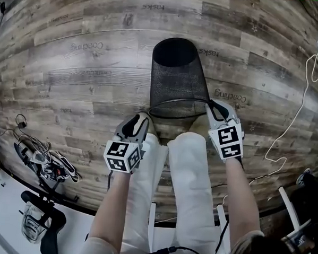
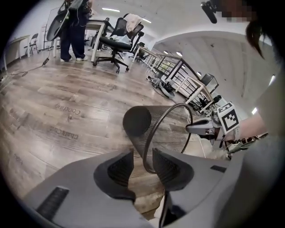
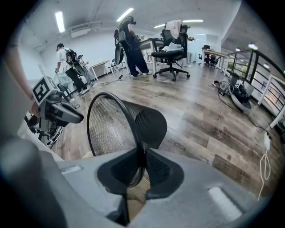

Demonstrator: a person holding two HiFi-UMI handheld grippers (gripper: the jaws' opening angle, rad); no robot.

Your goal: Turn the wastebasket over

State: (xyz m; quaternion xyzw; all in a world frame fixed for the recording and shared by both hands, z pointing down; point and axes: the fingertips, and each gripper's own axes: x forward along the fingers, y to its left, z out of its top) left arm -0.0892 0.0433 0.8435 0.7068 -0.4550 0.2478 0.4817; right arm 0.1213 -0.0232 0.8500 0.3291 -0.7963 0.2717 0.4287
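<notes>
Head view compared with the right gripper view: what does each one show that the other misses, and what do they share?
Only the head view: the person's white trouser legs, a white cable across the floor, and gear lying at lower left. Only the right gripper view: a black office chair, people standing, ceiling lights, and, close up, the right gripper with jaws closed on the wastebasket rim. Both: the black mesh wastebasket, open rim toward the person, the wood floor, and the left gripper at that rim.
</notes>
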